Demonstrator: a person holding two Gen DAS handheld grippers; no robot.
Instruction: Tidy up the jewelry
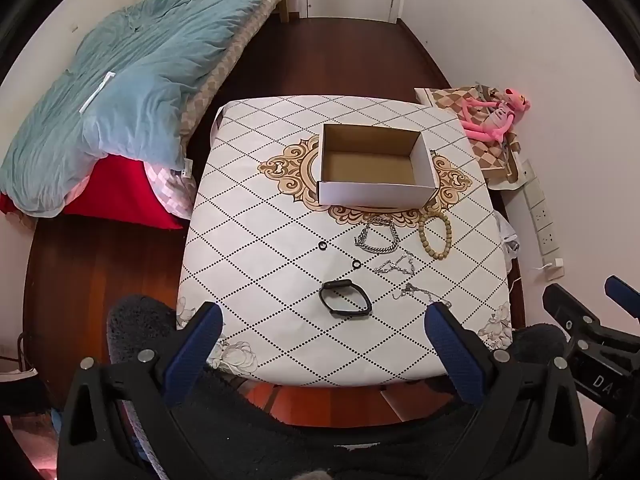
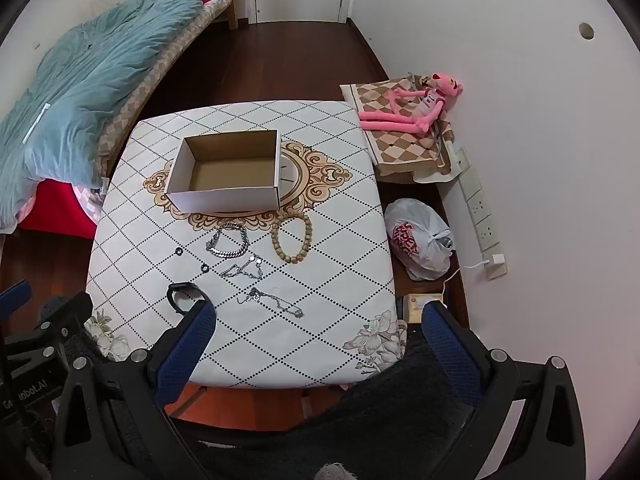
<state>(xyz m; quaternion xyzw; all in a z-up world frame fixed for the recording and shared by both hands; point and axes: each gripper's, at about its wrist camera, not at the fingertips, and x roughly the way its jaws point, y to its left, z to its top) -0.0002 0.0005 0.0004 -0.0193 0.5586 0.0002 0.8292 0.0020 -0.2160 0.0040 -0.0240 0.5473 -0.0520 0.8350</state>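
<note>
Left wrist: wristband [image 1: 345, 298] beyond wide jaws.

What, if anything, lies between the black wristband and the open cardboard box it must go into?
Nothing tall blocks it. Only two small black rings lie flat on the table between the black wristband and the cardboard box; a lifted carry would likely clear them.

Your left hand-held gripper [image 1: 322, 322] had a black frame with silver screws and two blue textured fingers [image 1: 196, 344]. Your right hand-held gripper [image 2: 320, 320] matched it, and white lettering marked each black body.
</note>
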